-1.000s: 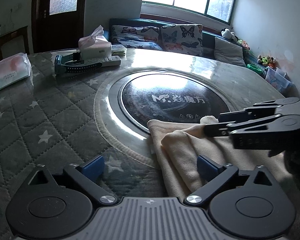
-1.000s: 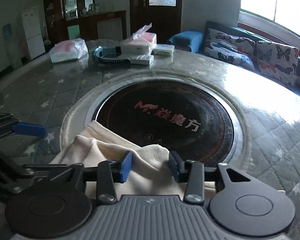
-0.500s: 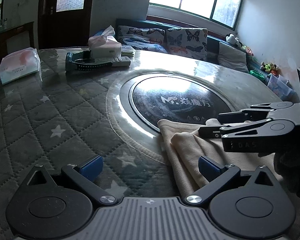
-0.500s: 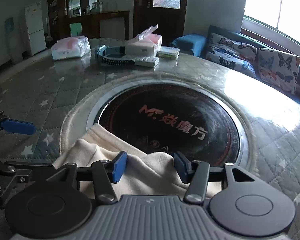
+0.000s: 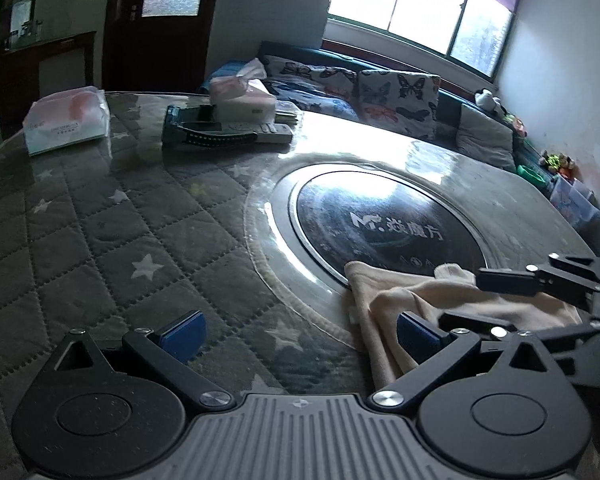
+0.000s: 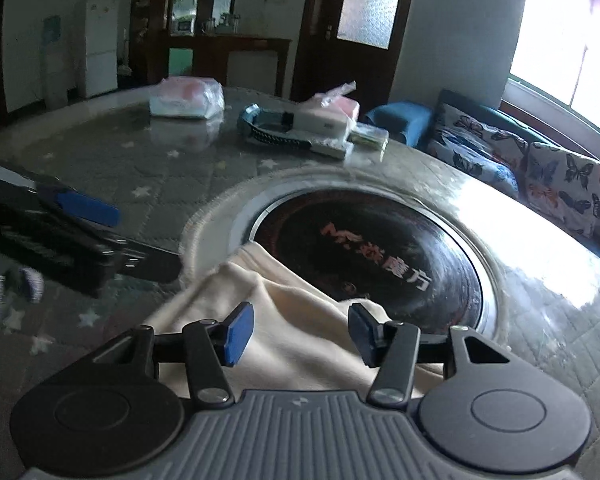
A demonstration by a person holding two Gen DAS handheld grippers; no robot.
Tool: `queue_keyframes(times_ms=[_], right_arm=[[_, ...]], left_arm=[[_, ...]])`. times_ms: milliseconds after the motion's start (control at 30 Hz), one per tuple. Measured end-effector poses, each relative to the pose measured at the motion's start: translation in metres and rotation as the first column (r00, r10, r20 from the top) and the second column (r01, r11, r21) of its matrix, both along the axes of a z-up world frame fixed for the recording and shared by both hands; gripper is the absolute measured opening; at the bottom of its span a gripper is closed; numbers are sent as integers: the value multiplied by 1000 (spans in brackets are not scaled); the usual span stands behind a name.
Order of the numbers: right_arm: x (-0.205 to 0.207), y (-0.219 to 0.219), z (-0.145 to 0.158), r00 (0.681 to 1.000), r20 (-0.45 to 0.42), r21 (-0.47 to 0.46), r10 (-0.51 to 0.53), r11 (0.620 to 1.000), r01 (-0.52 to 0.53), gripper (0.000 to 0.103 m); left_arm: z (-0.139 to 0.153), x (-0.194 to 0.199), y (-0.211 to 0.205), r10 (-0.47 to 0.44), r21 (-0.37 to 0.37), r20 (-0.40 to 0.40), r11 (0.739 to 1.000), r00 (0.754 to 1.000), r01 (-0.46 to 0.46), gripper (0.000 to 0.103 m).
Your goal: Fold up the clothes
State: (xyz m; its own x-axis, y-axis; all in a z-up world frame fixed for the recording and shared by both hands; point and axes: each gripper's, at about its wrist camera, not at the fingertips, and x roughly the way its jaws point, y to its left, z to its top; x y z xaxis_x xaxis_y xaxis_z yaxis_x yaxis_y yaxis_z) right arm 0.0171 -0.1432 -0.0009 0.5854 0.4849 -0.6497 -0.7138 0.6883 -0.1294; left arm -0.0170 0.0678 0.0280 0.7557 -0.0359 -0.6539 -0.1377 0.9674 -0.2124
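A cream garment (image 5: pixel 440 300) is found lying crumpled on the near part of the worktop (image 5: pixel 100 220), its far edge overlapping the rim of the dark round inset plate (image 5: pixel 388 224) set in the centre. The worktop is covered by a grey quilted cloth with white stars under a clear sheet.

The left gripper (image 5: pixel 300 332) is seen with its jaws spread wide and nothing held between them. Its right blue pad (image 5: pixel 418 334) lies at the left edge of the garment; whether contact is made cannot be told. Its left pad is positioned over bare quilted cloth.

The right gripper (image 6: pixel 300 334) is likewise seen with its jaws apart, held over the garment (image 6: pixel 300 320), with cream fabric visible between and beneath the pads. No clamping of the cloth is observed. In the left wrist view the right gripper's fingers (image 5: pixel 512 282) are noted above the garment's right portion.

At the far side of the worktop a tissue box (image 5: pixel 242 98), a remote control (image 5: pixel 236 134) and a white plastic pack (image 5: pixel 66 120) are recorded, well apart from the garment.
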Motion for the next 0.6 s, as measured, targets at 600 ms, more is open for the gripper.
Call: queue_keyframes(times_ms=[600], right_arm=[[-103, 28, -9, 930, 13, -165, 368, 918, -361, 54]], left_arm=[[-2, 4, 8, 48, -185, -52, 981, 997, -57, 103]])
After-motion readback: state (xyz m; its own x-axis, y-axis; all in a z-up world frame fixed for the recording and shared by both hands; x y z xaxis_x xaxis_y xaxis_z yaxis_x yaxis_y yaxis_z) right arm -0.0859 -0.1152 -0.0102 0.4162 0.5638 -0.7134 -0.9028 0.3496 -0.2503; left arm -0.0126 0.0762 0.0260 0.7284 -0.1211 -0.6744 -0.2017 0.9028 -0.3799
